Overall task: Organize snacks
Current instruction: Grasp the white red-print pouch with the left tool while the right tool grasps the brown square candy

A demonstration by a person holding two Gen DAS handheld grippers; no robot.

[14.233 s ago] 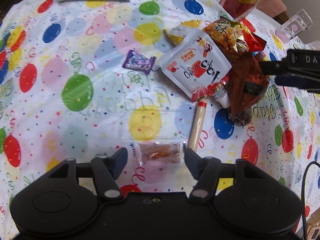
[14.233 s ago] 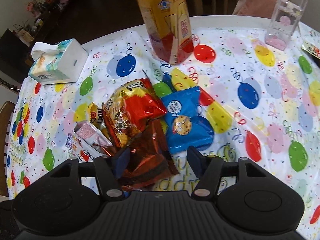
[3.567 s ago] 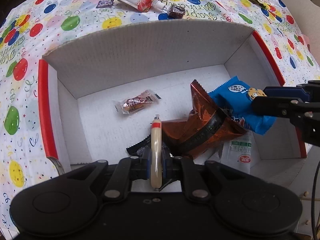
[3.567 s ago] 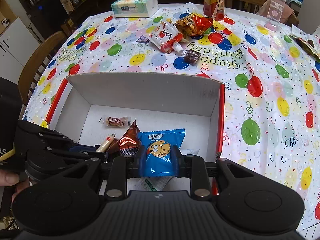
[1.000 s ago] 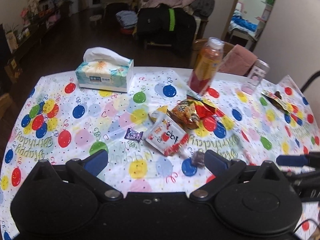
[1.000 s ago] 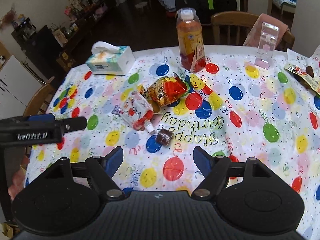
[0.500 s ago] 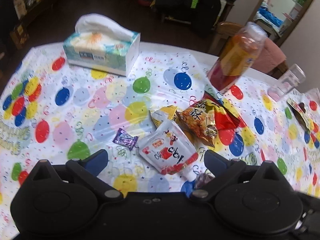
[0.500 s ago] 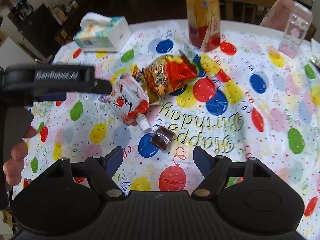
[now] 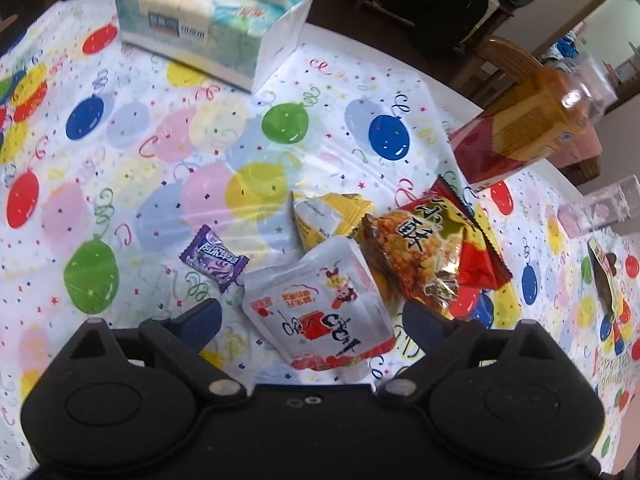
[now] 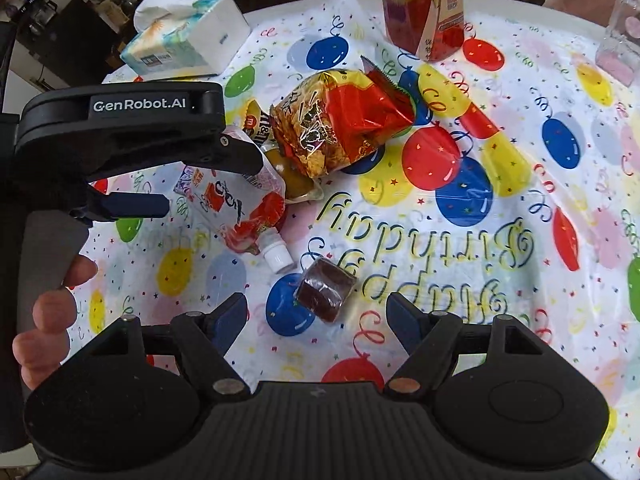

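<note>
Both tongs hang over the counter (image 9: 132,168), which is covered in a balloon-print cloth, and both stand wide apart with nothing between their fingers.

The left tongs (image 9: 312,320) sit above a white spouted pouch (image 9: 320,312), whose body shows in the gap between the fingers. Whether the fingers touch it cannot be told. Just left of the pouch lies a purple candy (image 9: 214,260). A yellow packet (image 9: 324,220) lies behind the pouch and partly under it. To the right a red-and-gold bag (image 9: 432,256) leans against both. Farther back stand a tissue box (image 9: 212,20) and an orange drink bottle (image 9: 520,128).

The right tongs (image 10: 318,320) are lower on the counter, with a small dark brown sweet (image 10: 326,290) lying on the cloth between the fingers, touched by neither. In this view the pouch (image 10: 236,204) has its white cap pointing toward the sweet, near it but apart. The bag (image 10: 340,120) rests beyond, with the bottle (image 10: 424,8) and tissue box (image 10: 184,40) at the far edge. The left tongs (image 10: 160,184) enter from the left, over the pouch, and a hand (image 10: 48,320) grips their handle.
</note>
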